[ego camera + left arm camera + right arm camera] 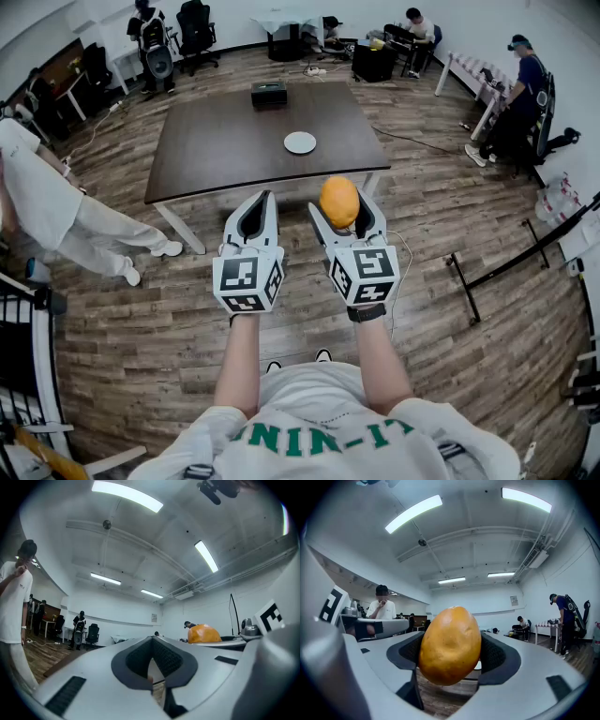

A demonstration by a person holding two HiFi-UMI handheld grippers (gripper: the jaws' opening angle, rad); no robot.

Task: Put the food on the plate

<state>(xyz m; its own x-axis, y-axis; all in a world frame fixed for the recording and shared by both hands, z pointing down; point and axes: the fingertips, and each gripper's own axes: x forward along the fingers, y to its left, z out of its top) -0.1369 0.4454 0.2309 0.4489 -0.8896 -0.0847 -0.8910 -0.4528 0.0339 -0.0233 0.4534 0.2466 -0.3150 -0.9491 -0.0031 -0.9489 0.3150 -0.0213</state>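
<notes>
Right tongs (341, 208) clamp potato (450, 645). Left tongs (152, 640) closed, empty. Plate (300, 142) upper centre, inside table (216, 141) near edge.

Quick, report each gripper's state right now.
Left gripper: closed, fingers together, nothing between them.
Right gripper: closed on the orange food, holding it.
</notes>
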